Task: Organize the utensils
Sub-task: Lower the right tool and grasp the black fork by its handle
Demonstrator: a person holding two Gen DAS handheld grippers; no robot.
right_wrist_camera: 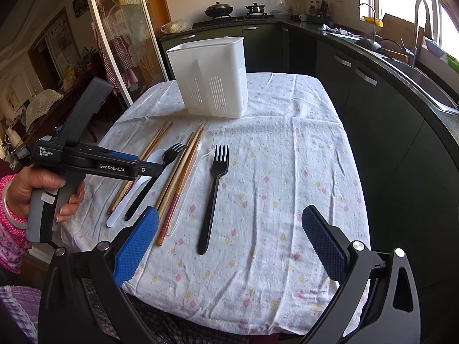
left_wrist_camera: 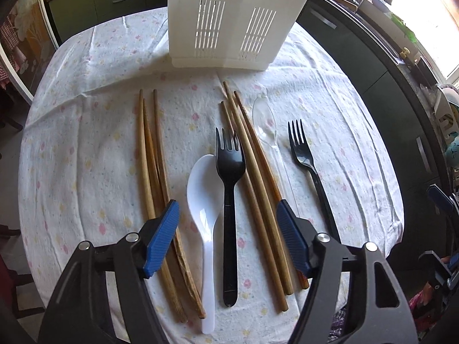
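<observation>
Where wooden chopsticks lie, slender.

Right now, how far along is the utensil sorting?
Done: nothing visible; every utensil still lies on the tablecloth, and the white caddy shows nothing poking above its rim. In hand: nothing; the left hand-held gripper is open over the white spoon and black fork; the right hand-held gripper is open, empty. Left: chopsticks, clear spoon, second fork.

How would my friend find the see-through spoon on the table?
Start at the tall white utensil holder at the back of the flowery tablecloth. Just in front lies the clear spoon, between a chopstick bundle and the outer black fork. It is the only transparent utensil.
</observation>
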